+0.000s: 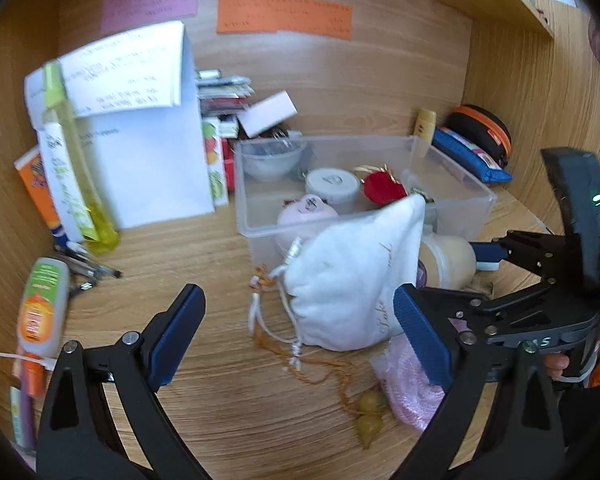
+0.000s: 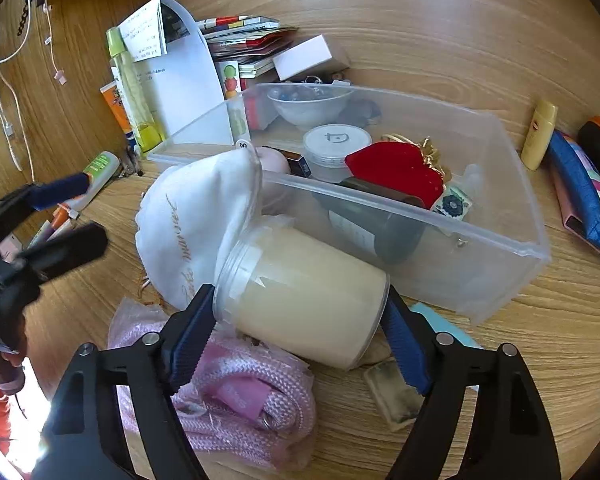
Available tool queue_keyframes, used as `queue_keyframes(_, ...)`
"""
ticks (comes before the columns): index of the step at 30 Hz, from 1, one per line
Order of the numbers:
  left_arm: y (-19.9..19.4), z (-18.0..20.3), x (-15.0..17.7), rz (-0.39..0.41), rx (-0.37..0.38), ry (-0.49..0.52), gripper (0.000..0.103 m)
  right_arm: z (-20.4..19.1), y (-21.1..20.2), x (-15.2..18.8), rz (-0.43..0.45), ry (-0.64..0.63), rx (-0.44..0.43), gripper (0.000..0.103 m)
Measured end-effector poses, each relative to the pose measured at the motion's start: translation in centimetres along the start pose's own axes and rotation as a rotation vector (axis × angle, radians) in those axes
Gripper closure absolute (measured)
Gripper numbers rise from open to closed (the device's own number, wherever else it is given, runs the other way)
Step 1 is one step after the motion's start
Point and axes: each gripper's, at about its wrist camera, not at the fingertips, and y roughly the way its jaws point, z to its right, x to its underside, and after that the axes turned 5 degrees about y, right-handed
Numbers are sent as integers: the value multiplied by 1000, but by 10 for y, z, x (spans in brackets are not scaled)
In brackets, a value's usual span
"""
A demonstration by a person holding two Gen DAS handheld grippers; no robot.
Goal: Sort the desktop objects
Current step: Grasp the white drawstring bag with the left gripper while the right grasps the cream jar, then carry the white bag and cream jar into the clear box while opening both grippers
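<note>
- My left gripper [image 1: 300, 336] hangs with its jaws spread wide; in its own wrist view one blue pad sits at 8 o'clock, the other at 4 o'clock, and nothing lies pinched between them.
- My right gripper [image 2: 300, 340] has its blue pads set against both sides of what it grips, the arms rising from 7 and 5 o'clock in its own view.
- From the left wrist view, my right gripper [image 1: 496, 256] reaches in from 3 o'clock, tips pointing toward 9 o'clock.
- From the right wrist view, my left gripper [image 2: 72, 212] comes in at 9 o'clock, jaws apart.
</note>
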Motion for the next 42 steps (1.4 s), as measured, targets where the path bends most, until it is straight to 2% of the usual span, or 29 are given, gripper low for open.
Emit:
queue_keyframes(5, 23, 9, 0, -52, 34, 5, 7, 12, -13, 4, -72, -40, 20, 30)
queue_keyframes(13, 60, 10, -2, -139, 73, -71, 7, 26, -20, 1, -96, -29, 41, 28)
queue_keyframes(17, 68, 11, -3, -152, 79, -99, 7, 21, -13, -1, -90, -59, 72, 27)
queue_keyframes(20, 73, 7, -4, -157, 101, -145, 7, 23, -13, -3, -77, -48, 60, 29)
queue_keyframes(22, 75, 4, -4, -156, 110, -166, 17, 26, -15, -3, -73, -36, 47, 30)
queue_keyframes(23, 75, 4, -4, -154, 127, -170, 28, 27, -15, -3, -71, -25, 40, 30)
queue_keyframes(24, 75, 4, -4, -153, 145, -173, 33, 29, -17, -3, -72, -15, 36, 31)
queue_keyframes(33, 56, 6, -2, -94, 143, -168, 57, 35, -39, -8, -35, 24, 7, 39)
queue_keyframes(35, 50, 4, -2, -81, 144, -175, 60, 35, -41, -7, -33, 22, 16, 39)
queue_keyframes(42, 21, -6, -7, -6, 110, -191, 61, 37, -56, -11, 0, 36, 7, 39)
